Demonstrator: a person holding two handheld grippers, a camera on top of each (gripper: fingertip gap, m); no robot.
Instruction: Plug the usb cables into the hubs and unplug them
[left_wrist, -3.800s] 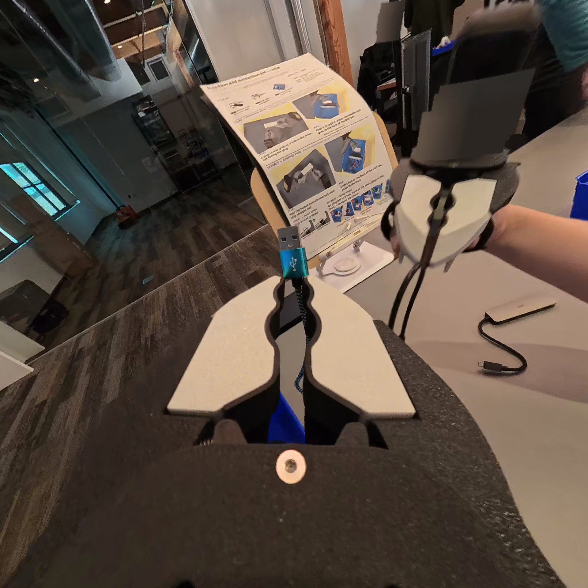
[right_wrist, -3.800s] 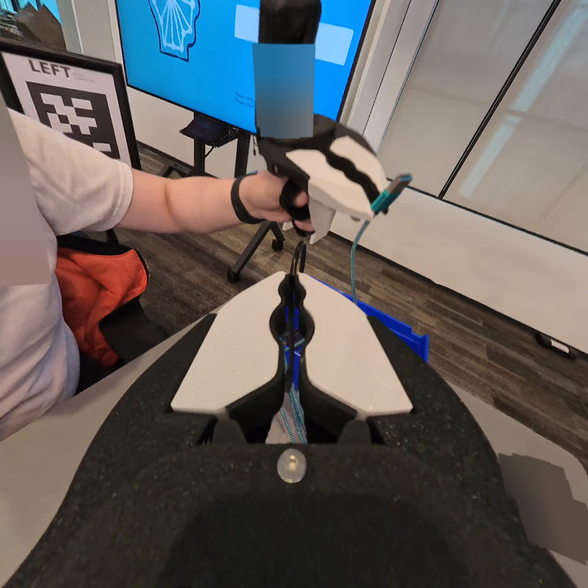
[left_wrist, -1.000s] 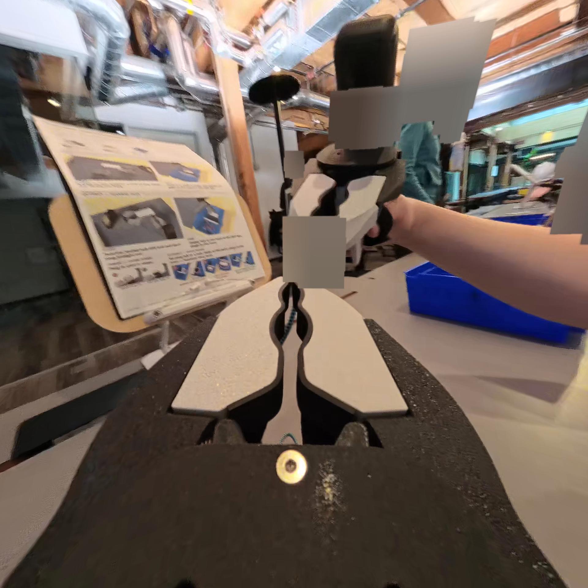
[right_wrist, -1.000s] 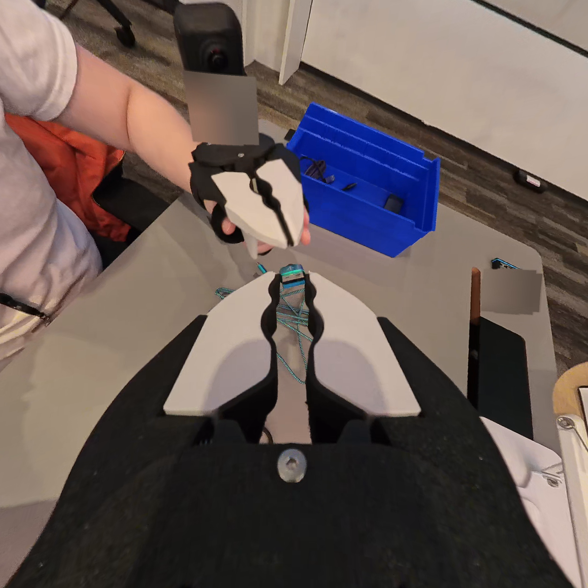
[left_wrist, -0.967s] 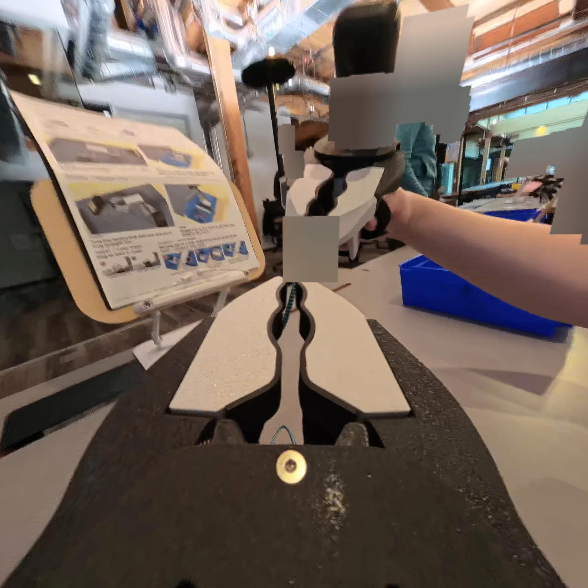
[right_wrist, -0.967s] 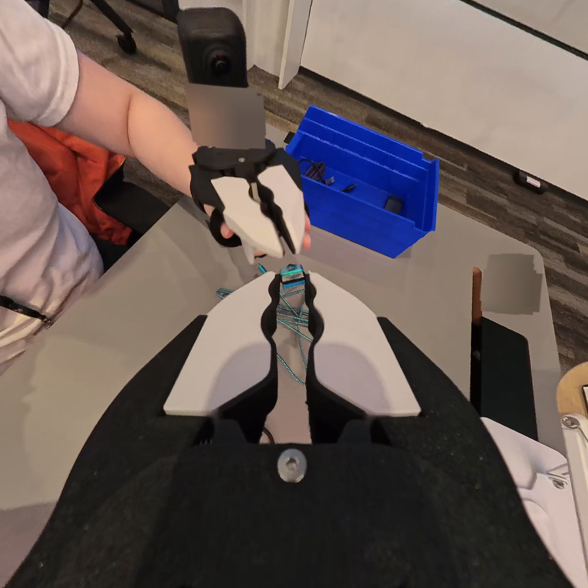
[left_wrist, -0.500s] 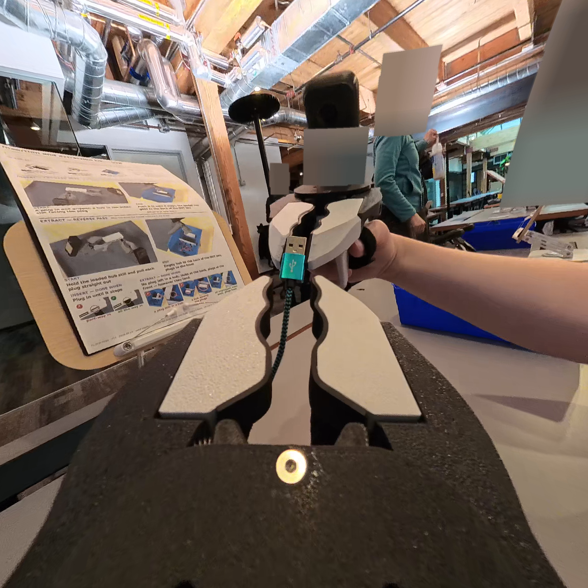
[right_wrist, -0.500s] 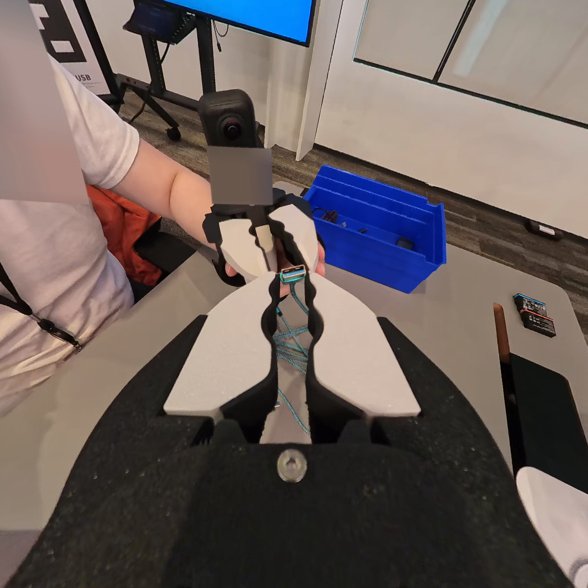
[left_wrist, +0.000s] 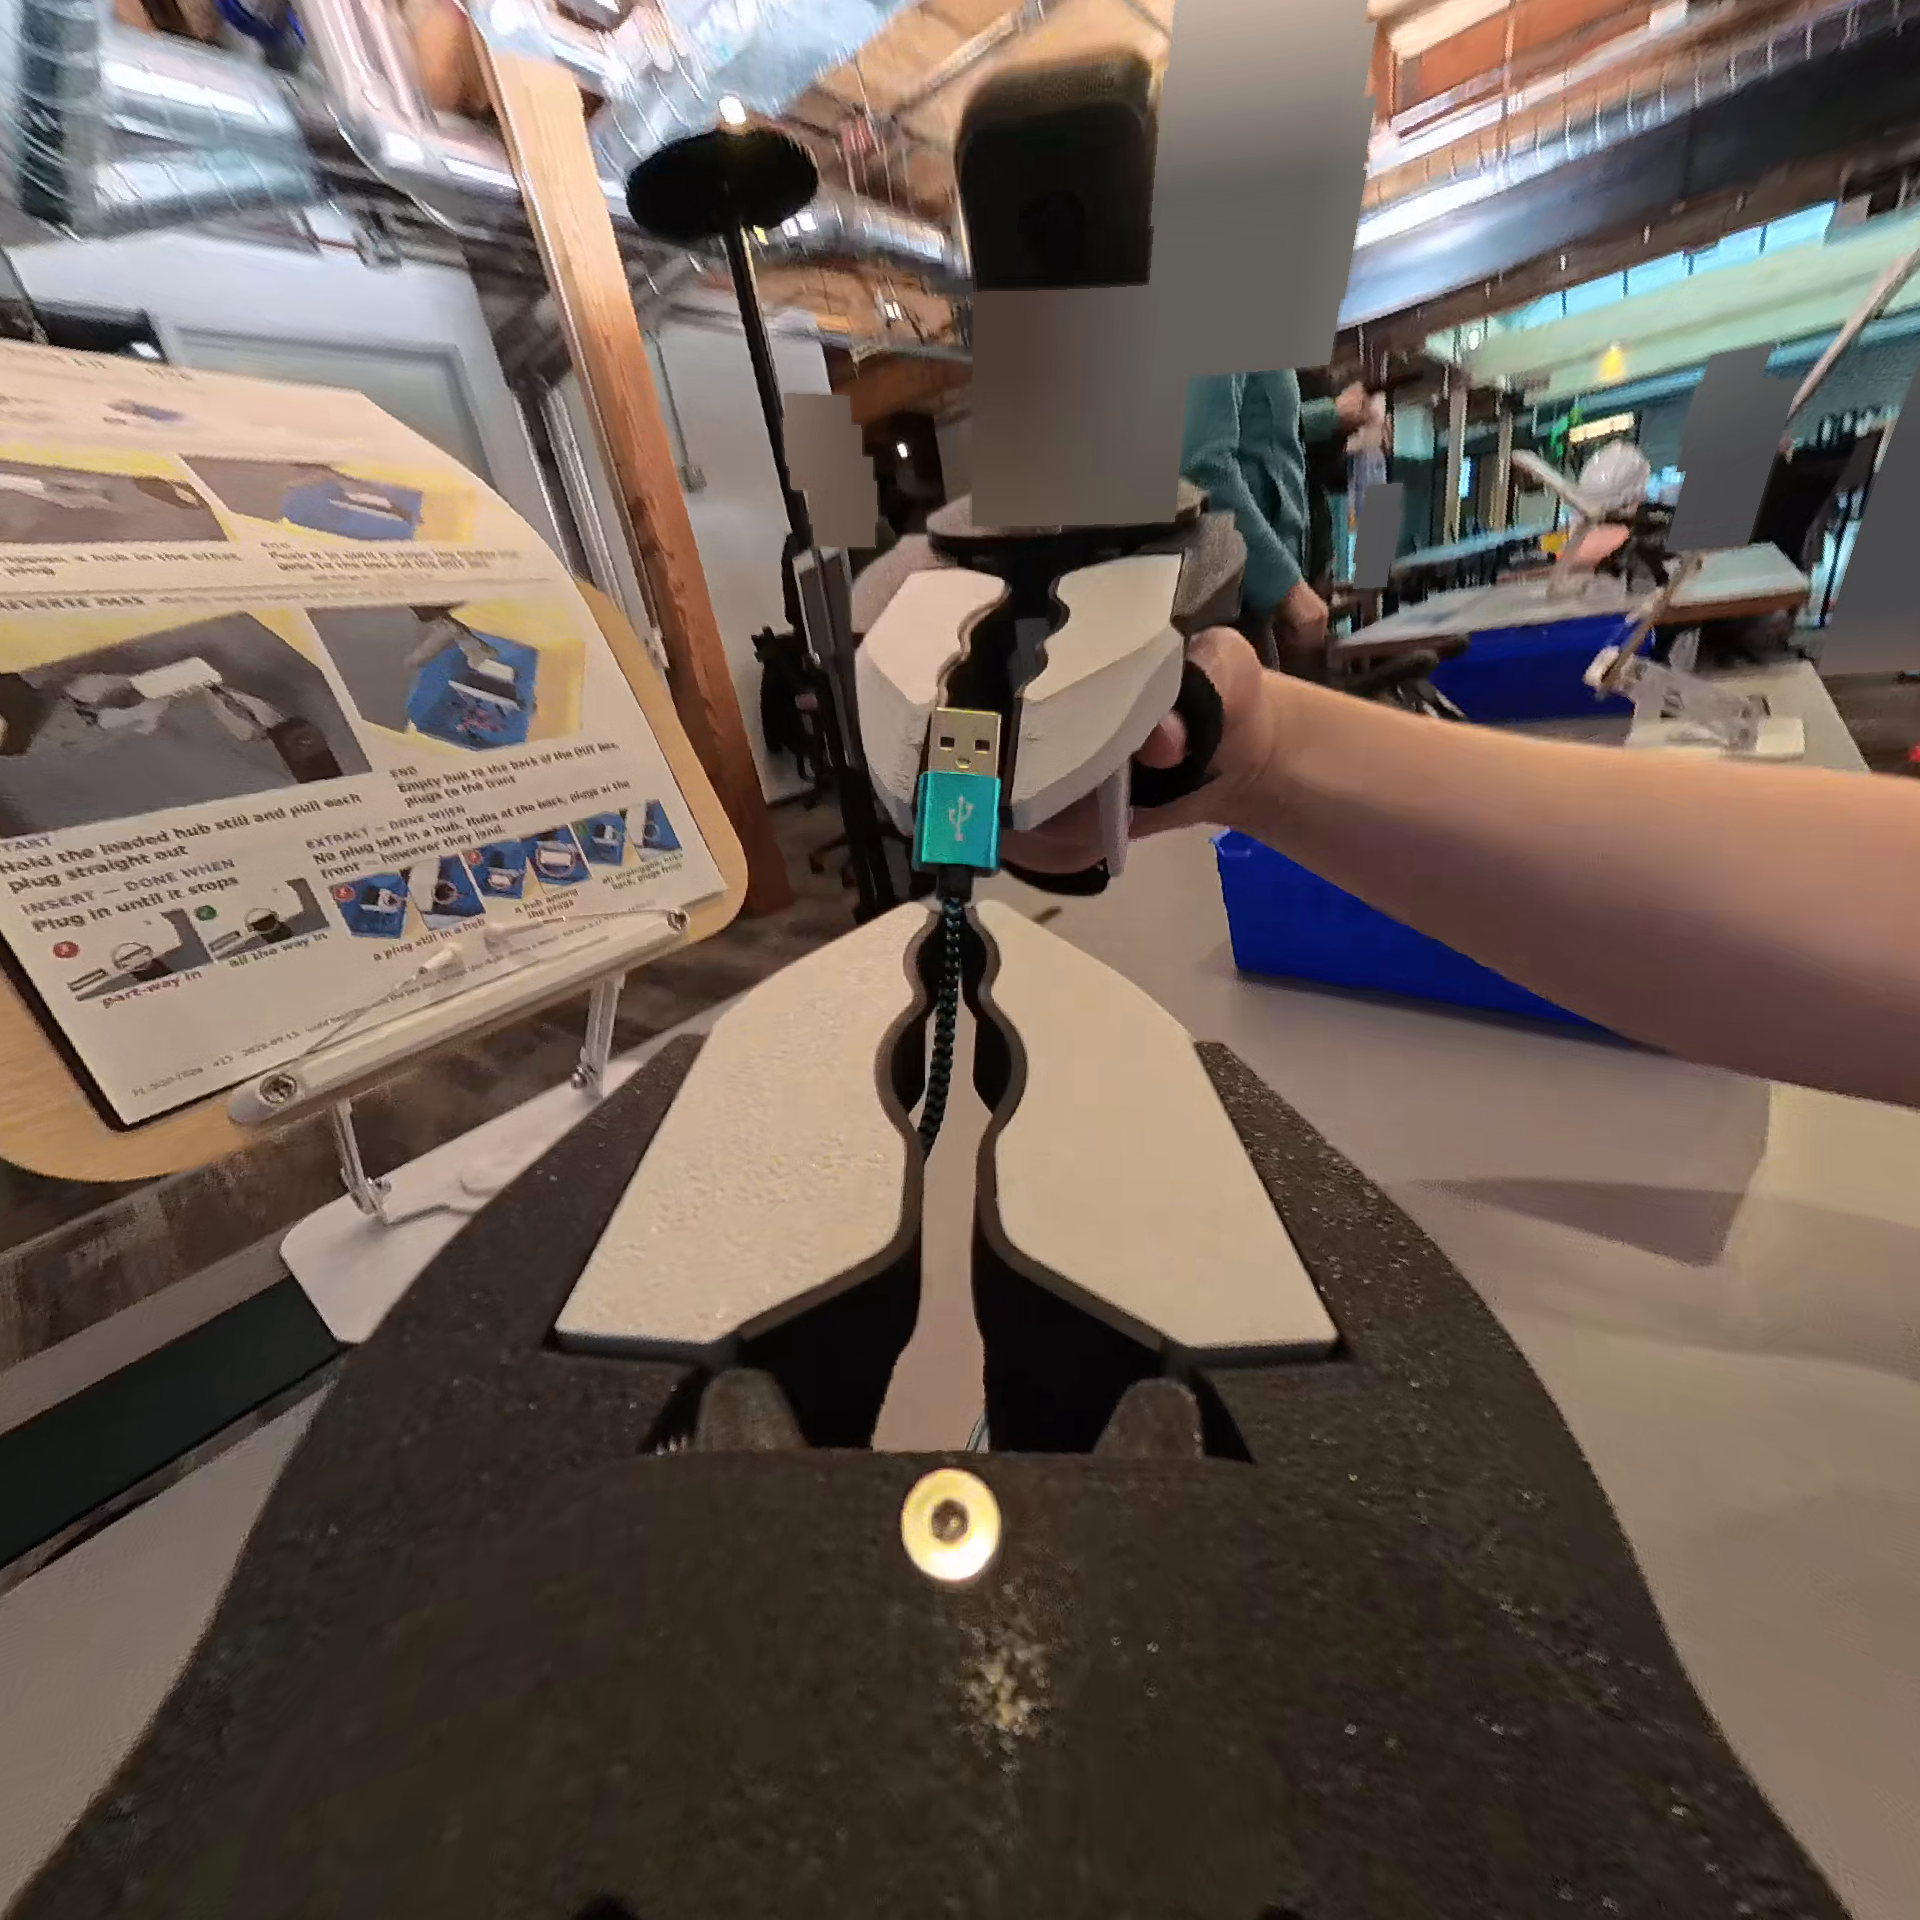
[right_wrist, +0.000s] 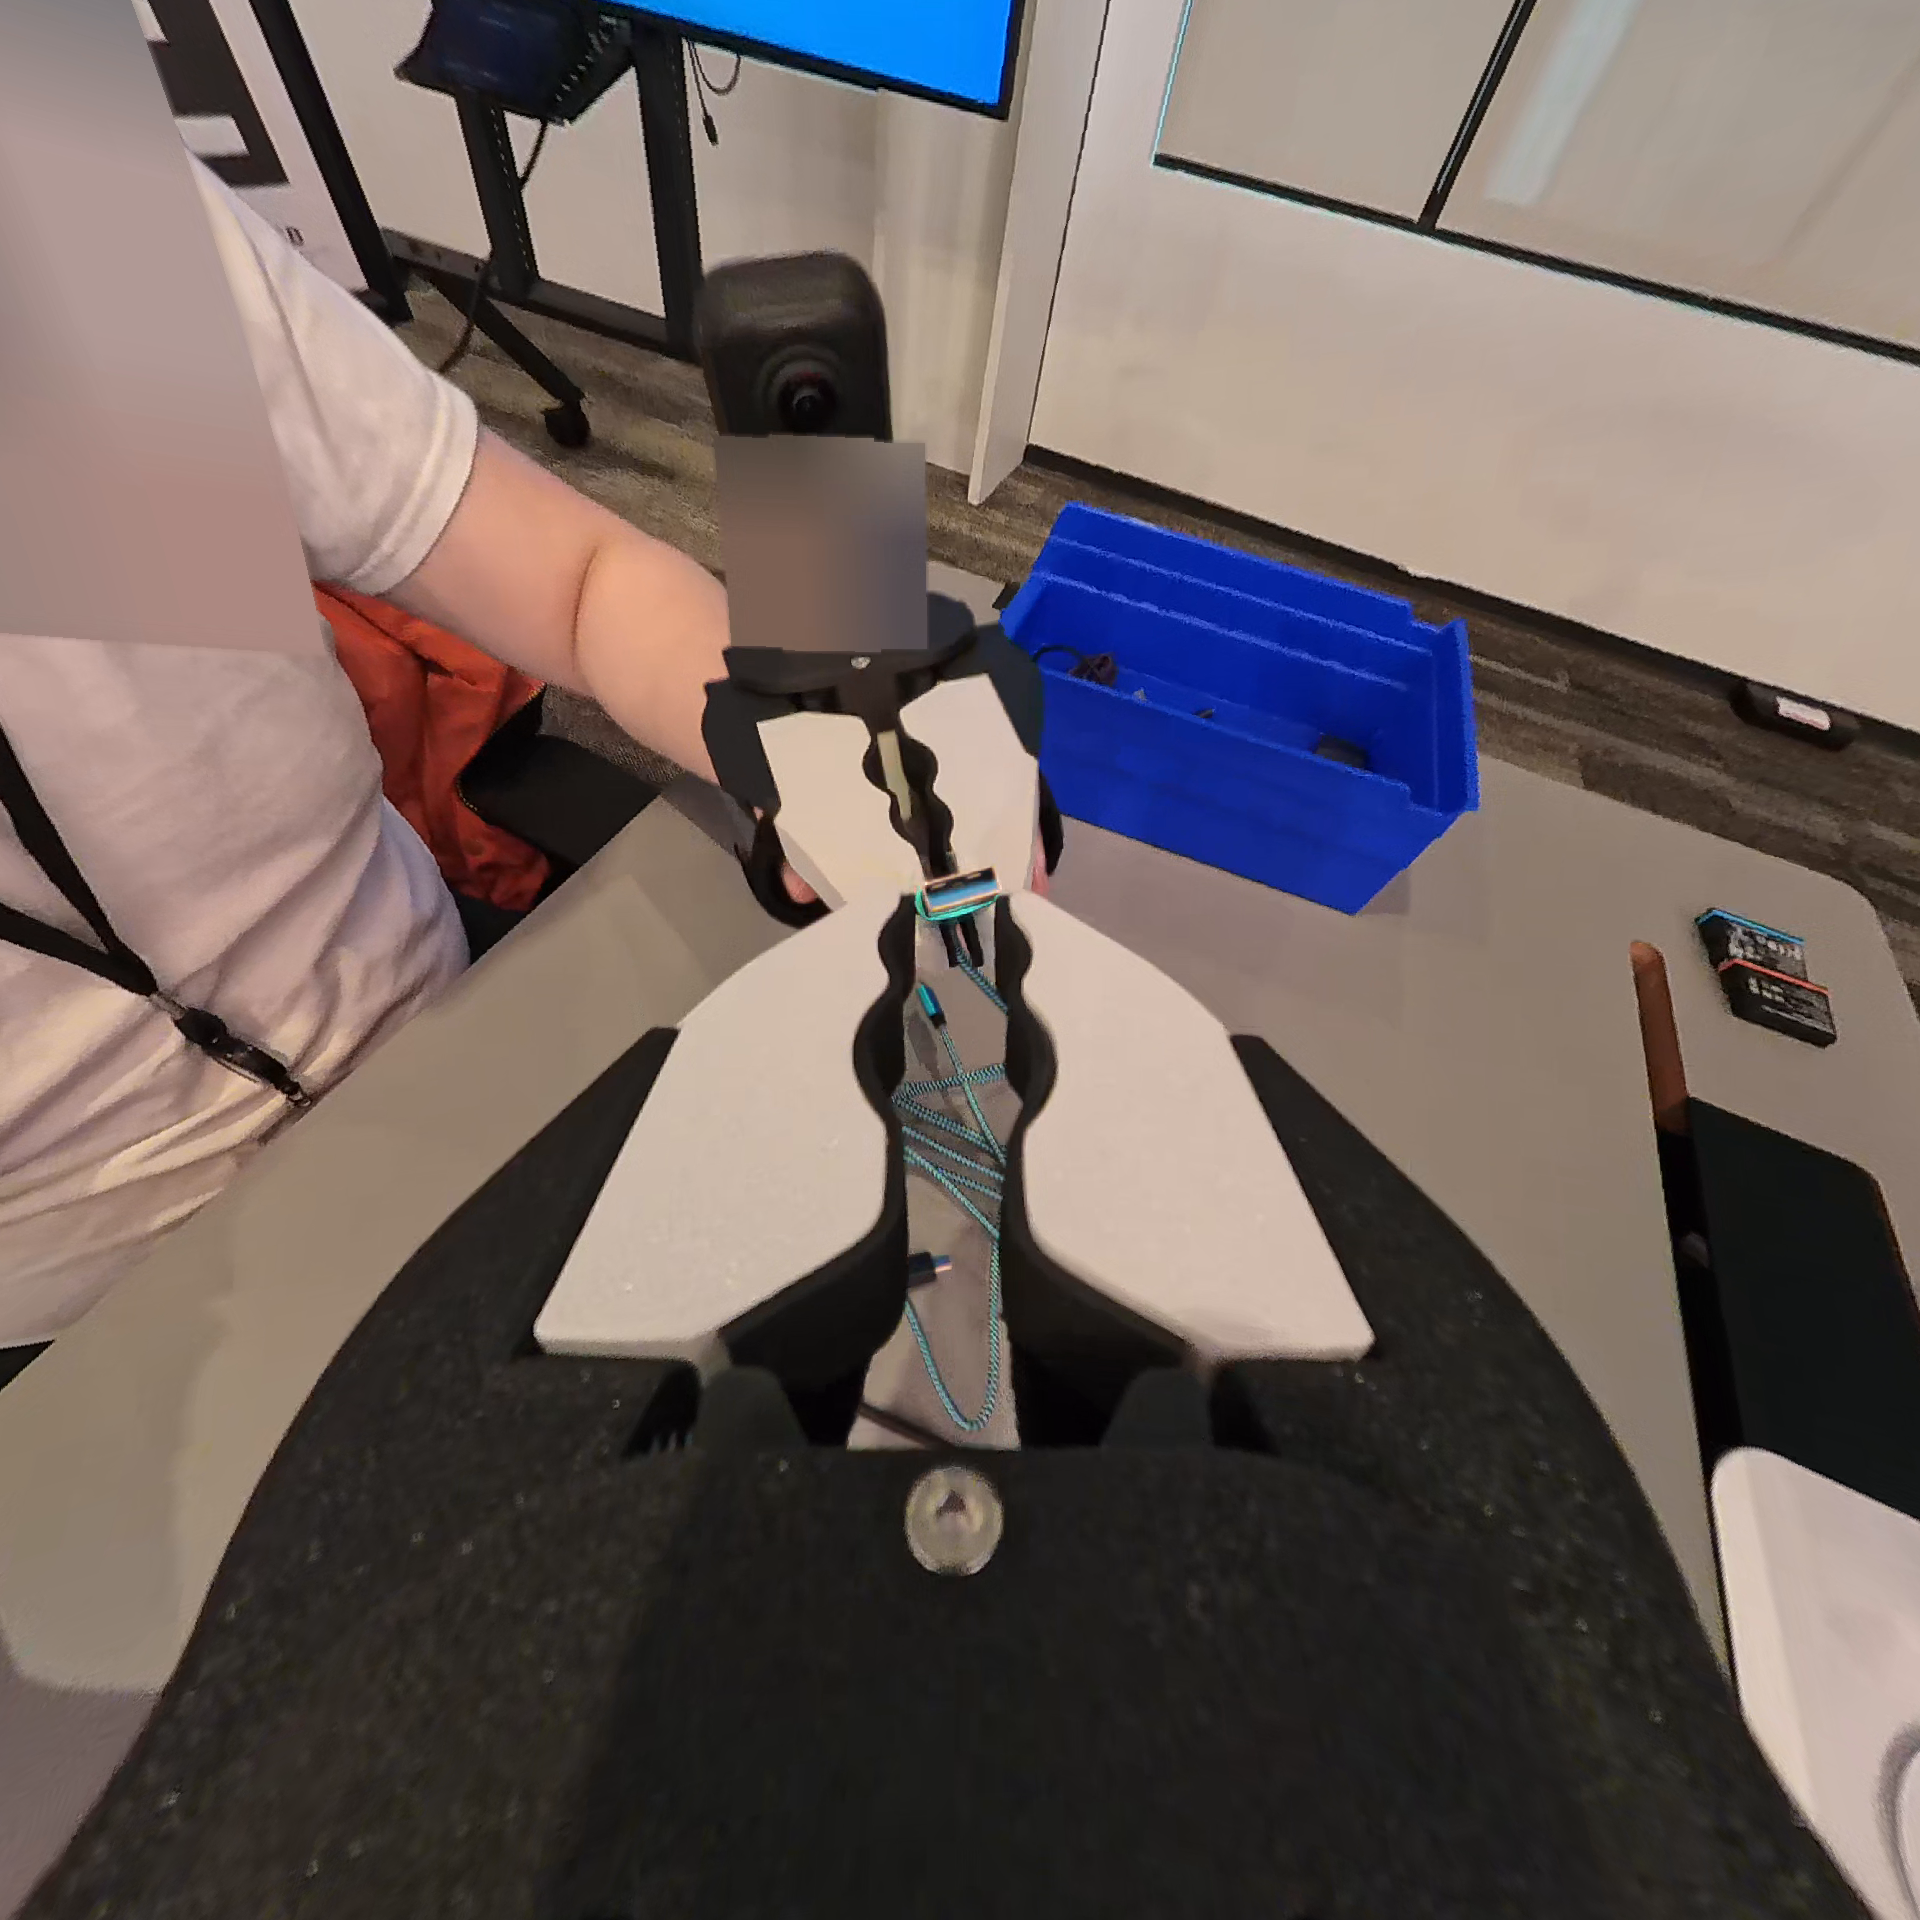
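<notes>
A teal USB plug (left_wrist: 958, 821) on a black-and-teal braided cable (left_wrist: 943, 1029) stands upright in the air between my two grippers. My left gripper (left_wrist: 956, 920) is shut on the cable just under the plug. My right gripper (right_wrist: 951, 914) faces it from above and is shut on the plug (right_wrist: 961, 894); its white fingers (left_wrist: 1101, 675) flank the plug in the left wrist view. The left gripper's fingers (right_wrist: 821, 790) show just beyond the plug in the right wrist view. More teal cable (right_wrist: 951, 1153) lies coiled on the table below. No hub is clearly visible.
A blue bin (right_wrist: 1247, 748) holding small dark items stands on the grey table (right_wrist: 1507, 987) beyond the grippers; it also shows in the left wrist view (left_wrist: 1340, 956). An instruction sheet on a stand (left_wrist: 312, 790) is at the left. A small black pack (right_wrist: 1766, 977) and a black mat (right_wrist: 1787, 1299) lie at the right. Both grippers' tips are close together, under 4 cm apart.
My left gripper opened, took the cable between its fingers and shut on it just below the plug. Both grippers rose from the table. The right gripper kept hold of the plug.
</notes>
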